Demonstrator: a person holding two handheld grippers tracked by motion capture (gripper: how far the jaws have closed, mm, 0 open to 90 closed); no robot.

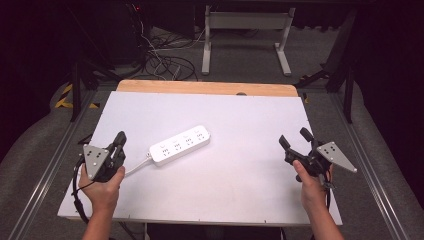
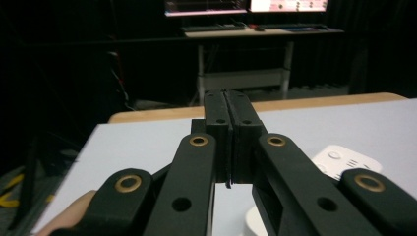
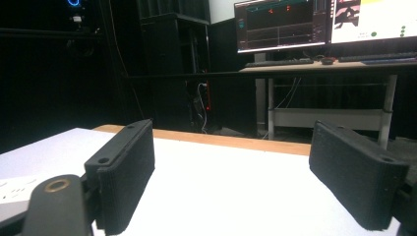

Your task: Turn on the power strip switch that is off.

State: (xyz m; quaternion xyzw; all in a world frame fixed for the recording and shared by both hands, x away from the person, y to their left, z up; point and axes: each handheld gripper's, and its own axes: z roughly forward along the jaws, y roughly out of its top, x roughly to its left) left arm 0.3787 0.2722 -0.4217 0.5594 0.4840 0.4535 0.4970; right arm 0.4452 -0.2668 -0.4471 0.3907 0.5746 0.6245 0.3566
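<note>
Nothing touched so far — the long white plastic power strip (image 1: 180,145) lies alone mid-table, left gripper (image 1: 119,141) jaws pressed together, right gripper (image 1: 295,138) jaws wide apart — all work ahead.

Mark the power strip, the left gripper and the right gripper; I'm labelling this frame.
power strip (image 1: 180,145), high view, middle of its white top.
left gripper (image 1: 120,140), high view, its shut black tips.
right gripper (image 1: 295,138), high view, gap between its open tips.

Bright tabletop, dark blurry surroundings
</note>
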